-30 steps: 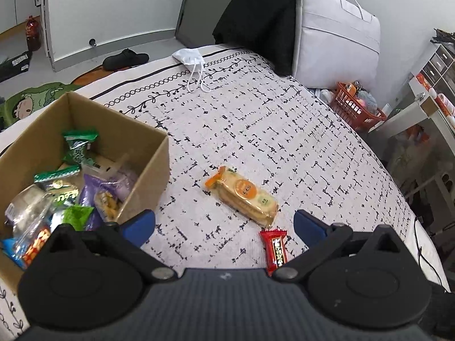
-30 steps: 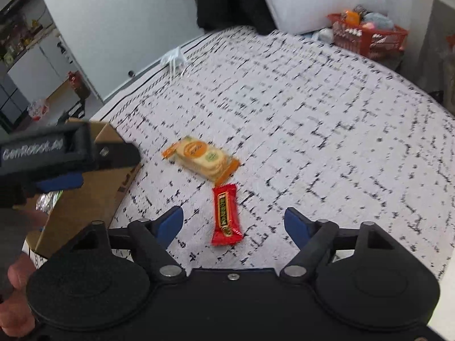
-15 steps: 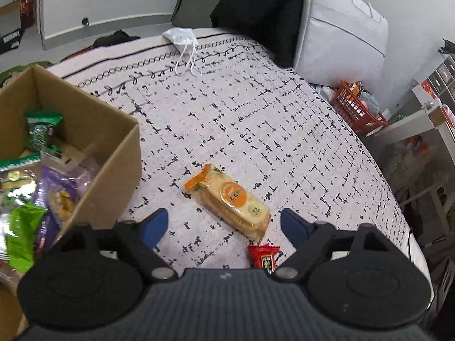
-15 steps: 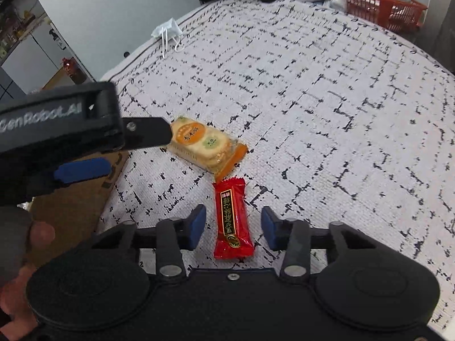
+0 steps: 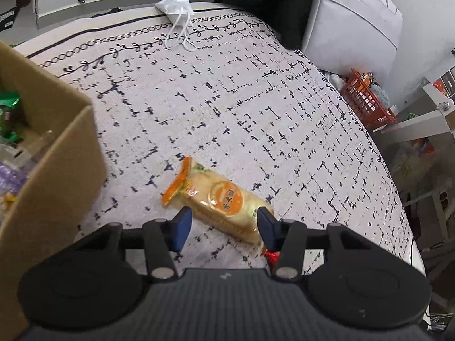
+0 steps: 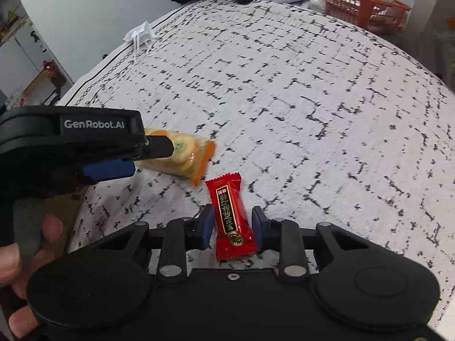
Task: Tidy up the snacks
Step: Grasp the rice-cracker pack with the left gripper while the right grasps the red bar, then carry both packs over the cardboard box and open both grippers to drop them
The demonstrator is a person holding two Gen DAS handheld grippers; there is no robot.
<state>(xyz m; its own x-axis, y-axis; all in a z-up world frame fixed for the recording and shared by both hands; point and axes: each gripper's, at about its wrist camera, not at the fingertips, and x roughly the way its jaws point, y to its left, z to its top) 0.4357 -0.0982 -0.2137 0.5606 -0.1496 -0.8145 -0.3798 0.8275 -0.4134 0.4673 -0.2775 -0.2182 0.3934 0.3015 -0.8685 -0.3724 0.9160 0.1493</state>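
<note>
The bed, covered in a white quilt with black dashes, carries everything. At its left edge stands the open brown cardboard box, already holding wrapped snacks. Beside it lies the clear, orange-ended pack of round crackers; the left gripper has come down over it and its blue fingers have just been closing, now touching the pack's sides. The small red foil candy bar lies nearest; the right gripper has likewise narrowed, fingers hugging the wrapper. Both snacks look ready for lifting into the box.
</note>
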